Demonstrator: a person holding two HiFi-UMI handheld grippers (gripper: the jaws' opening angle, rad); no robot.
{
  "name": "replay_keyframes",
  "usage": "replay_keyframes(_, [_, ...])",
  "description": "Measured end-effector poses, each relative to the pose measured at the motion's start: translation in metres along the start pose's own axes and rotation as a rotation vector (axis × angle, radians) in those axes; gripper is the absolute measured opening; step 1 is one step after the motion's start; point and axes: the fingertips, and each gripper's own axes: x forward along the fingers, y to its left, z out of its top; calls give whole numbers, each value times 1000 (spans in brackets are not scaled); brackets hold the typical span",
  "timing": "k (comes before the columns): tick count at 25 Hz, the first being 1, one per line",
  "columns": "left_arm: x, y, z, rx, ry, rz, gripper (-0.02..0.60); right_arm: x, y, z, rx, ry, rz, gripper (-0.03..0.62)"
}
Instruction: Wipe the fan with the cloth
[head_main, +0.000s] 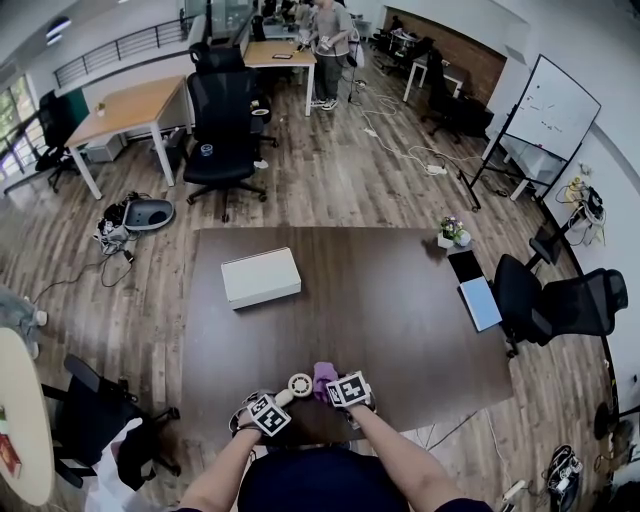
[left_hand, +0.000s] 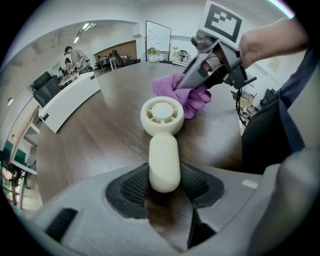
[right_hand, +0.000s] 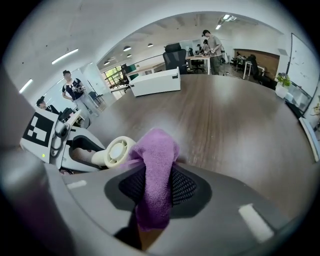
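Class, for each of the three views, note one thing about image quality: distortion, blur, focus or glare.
Head view: fisheye bows the table edges, light even. Left gripper view: black rounded corners, fan sharp, background soft. Right gripper view: cloth clear, wood grain behind it smeared, ceiling lights bright.

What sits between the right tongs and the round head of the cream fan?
A purple fluffy cloth, gripped in the right tongs, bunched behind the head of the cream plastic handheld fan. The left gripper view shows it.
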Motion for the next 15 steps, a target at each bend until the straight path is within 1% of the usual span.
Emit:
replay_keyframes(6, [-1, 1, 1, 10, 0, -3, 193, 3, 11, 14, -35, -25, 12, 120])
replay_keyframes(13, [-2, 1, 1, 63, 0, 0, 196, 2, 13, 15, -67, -37, 29, 120])
replay_keyframes(14, [-3, 0, 0, 63, -5, -3, 199, 2, 14, 15, -66, -38, 33, 120])
replay_keyframes(15, [-3, -2, -2, 59, -8, -9, 221, 3, 15, 14, -62, -39, 38, 120])
